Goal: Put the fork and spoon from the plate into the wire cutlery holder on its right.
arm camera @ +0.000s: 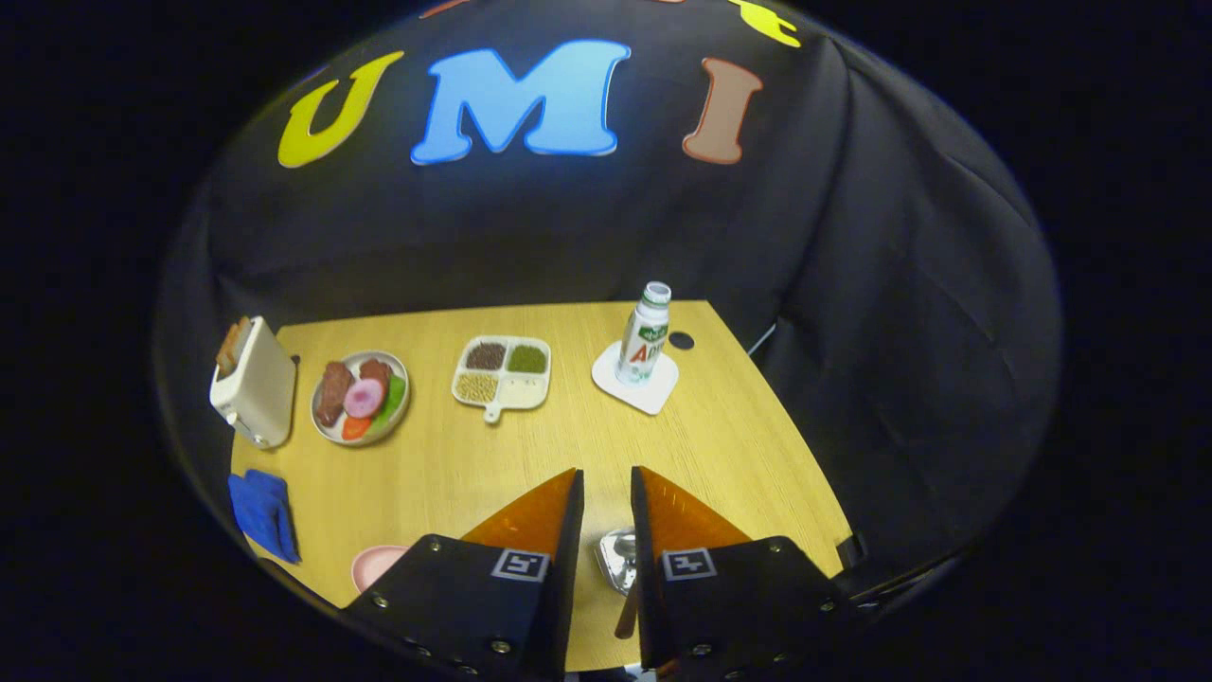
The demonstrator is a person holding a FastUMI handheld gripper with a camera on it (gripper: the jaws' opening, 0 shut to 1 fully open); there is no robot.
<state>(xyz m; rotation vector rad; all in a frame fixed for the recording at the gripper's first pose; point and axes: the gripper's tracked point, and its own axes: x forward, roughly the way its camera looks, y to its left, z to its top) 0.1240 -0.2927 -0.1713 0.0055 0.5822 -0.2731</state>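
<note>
My gripper (606, 474) hangs high over the near part of the wooden table (739, 445), its fingers a narrow gap apart with nothing between the tips. Through that gap, below the fingers, I see a shiny spoon bowl (615, 559) with a brown handle running back toward me; the right finger covers part of it. I cannot tell what the spoon rests on. A pink plate (377, 565) peeks out just left of the left finger, mostly hidden by it.
Beyond the fingers stand a bottle (646, 333) on a white coaster, a divided tray of grains (502, 371), a plate of toy food (361, 398) and a toaster (256, 381). A blue cloth (263, 511) lies at the table's left edge.
</note>
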